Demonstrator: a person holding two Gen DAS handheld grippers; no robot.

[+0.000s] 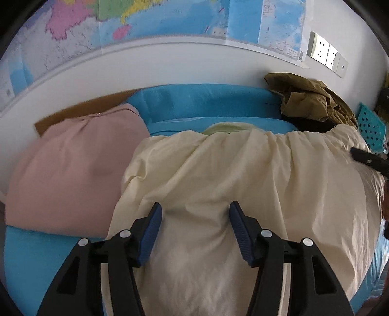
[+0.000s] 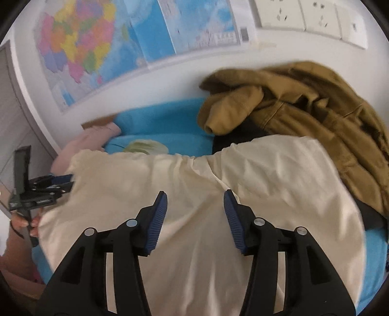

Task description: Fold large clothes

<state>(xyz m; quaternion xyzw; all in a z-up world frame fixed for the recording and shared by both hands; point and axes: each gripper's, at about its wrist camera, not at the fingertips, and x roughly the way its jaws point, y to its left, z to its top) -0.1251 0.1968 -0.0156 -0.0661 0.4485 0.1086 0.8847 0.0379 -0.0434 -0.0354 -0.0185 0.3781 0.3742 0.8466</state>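
You have three garments here: one cream garment, one pink, one olive; left gripper and right gripper gape half-wide, gripping nothing.

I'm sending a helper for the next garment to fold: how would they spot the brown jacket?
Find the wall map above the blue surface. At its right end, under the wall sockets, lies the brown jacket: crumpled, unlike the flat cream and pink pieces.

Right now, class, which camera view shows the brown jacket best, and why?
The right wrist view: the brown jacket fills the upper right, with a sleeve opening and seams visible, crumpled behind the cream garment. The left wrist view shows only a small, distant heap by the wall.
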